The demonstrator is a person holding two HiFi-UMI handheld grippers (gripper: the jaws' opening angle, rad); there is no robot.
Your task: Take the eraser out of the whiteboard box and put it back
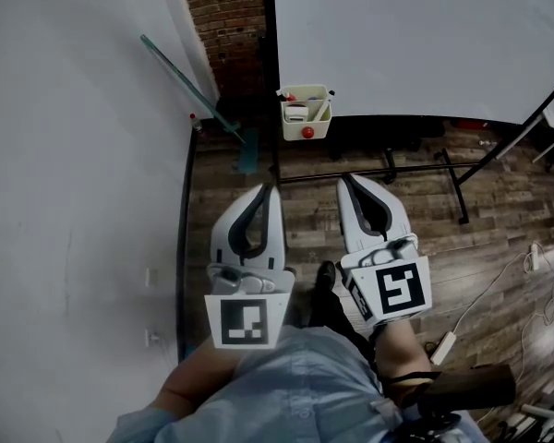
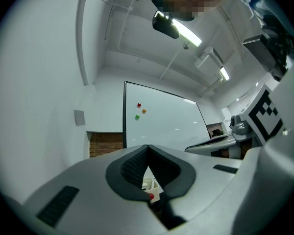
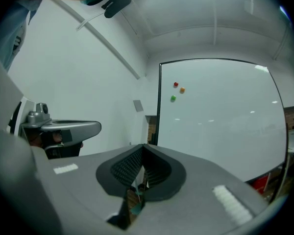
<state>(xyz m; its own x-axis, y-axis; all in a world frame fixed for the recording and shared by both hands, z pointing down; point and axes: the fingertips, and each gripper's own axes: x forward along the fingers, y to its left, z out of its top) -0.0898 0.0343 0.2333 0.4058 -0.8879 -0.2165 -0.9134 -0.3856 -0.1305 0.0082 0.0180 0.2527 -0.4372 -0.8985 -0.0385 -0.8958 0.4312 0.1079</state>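
A cream whiteboard box (image 1: 306,116) hangs at the lower left corner of the whiteboard (image 1: 415,35), with a red magnet on its front. Inside lie a white eraser (image 1: 296,112) and some markers. My left gripper (image 1: 275,190) and right gripper (image 1: 343,181) are held side by side over the wooden floor, short of the box and pointing towards it. Both are shut with nothing between the jaws. In the left gripper view the box (image 2: 152,185) shows through the gap below the left gripper's (image 2: 148,147) closed tips. The right gripper (image 3: 143,147) faces the whiteboard (image 3: 220,116).
A white wall (image 1: 74,155) runs along the left, with a teal pole (image 1: 189,77) leaning against it. The whiteboard stand's black legs (image 1: 425,169) cross the floor ahead. White cables (image 1: 499,284) lie at the right. Three small magnets (image 3: 175,84) stick on the board.
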